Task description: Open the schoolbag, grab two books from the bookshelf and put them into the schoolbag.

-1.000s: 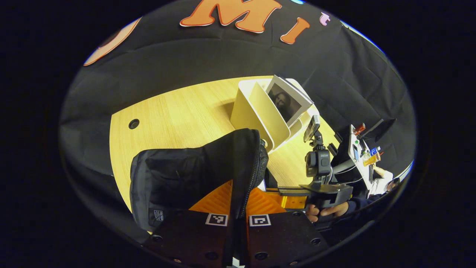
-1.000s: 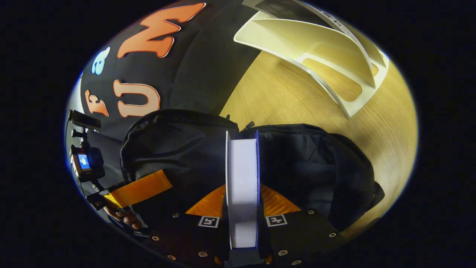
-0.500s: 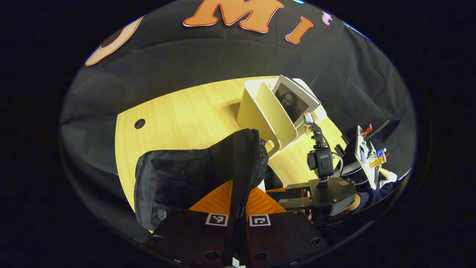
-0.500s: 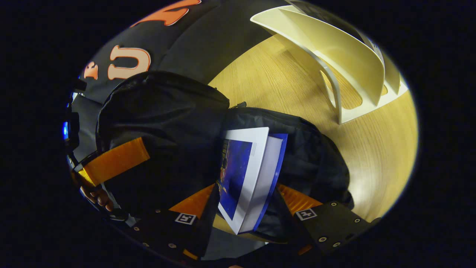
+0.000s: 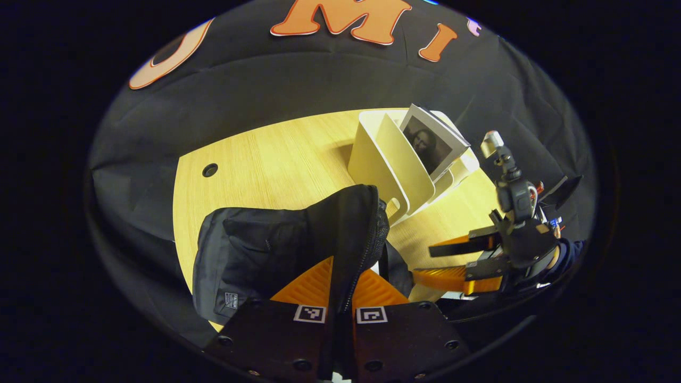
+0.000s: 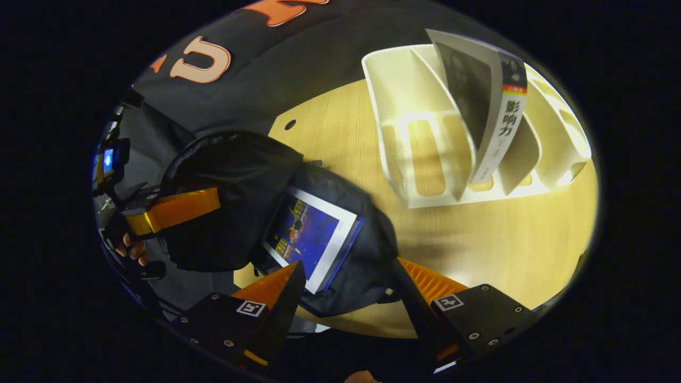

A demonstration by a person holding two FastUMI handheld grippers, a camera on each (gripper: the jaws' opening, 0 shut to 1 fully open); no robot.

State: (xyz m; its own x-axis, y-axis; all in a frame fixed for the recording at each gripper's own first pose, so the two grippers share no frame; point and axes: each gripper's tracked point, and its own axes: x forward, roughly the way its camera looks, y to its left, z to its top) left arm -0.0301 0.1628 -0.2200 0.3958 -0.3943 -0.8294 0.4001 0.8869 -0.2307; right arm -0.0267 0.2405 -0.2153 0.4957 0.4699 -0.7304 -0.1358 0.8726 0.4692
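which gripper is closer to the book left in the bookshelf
Right, though not by a wide margin. The right gripper is open above the schoolbag's mouth, facing the book across bare table. The left gripper is shut on the schoolbag's flap, behind the bag.

wooden table [image 5: 266,159] — black schoolbag [image 5: 255,250] and white bookshelf [image 6: 425,154] on it.

the left gripper [image 5: 340,298] has its fingers closed tight on the bag flap [image 5: 346,223] and is held by a hand [image 6: 133,250], while the right gripper [image 6: 346,287] stands with its fingers wide apart, holding nothing.
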